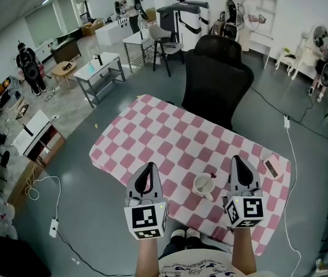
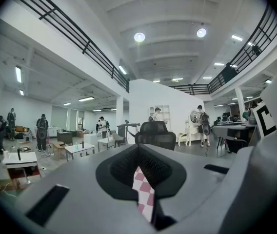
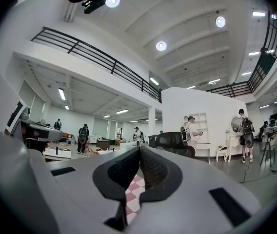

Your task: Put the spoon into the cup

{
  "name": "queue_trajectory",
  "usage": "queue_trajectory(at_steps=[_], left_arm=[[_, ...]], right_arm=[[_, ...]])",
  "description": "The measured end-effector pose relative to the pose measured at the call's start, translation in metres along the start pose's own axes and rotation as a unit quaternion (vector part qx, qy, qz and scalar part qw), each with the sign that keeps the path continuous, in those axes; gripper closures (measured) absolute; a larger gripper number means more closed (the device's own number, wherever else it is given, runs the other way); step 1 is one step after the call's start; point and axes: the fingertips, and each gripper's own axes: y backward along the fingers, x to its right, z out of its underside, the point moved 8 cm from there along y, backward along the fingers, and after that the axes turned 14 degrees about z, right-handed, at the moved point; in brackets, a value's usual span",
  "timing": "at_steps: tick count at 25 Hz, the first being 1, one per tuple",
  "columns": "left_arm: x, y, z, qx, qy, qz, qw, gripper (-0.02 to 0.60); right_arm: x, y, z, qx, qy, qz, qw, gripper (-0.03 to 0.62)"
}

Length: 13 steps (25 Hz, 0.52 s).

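Observation:
A white cup [image 1: 202,186] stands on the pink-and-white checked table [image 1: 170,137], near its front edge. A small dark-red spoon handle [image 1: 213,175] sticks up at the cup's far rim. My left gripper [image 1: 148,166] hovers left of the cup, shut, with nothing between its fingers. My right gripper [image 1: 237,158] hovers just right of the cup, shut and empty as well. Both point level, away from me. In the left gripper view the left gripper [image 2: 139,148] has its jaws meeting at the tip, with checked cloth [image 2: 143,191] showing below. The right gripper [image 3: 139,150] looks the same in the right gripper view.
A small flat phone-like object [image 1: 272,167] lies on the table at the right. A black office chair [image 1: 216,79] stands against the table's far side. A white cable [image 1: 294,172] runs along the floor at the right. Several people and desks stand farther back.

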Motion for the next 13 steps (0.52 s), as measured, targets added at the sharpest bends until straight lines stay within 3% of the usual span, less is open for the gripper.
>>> queue_trajectory(at_steps=[13], left_arm=[[-0.0025,-0.0039,-0.0006,0.003,-0.001,0.003,1.0,0.571]], right_arm=[[-0.0028,-0.0042,0.0009,-0.001,0.005,-0.004,1.0,0.579]])
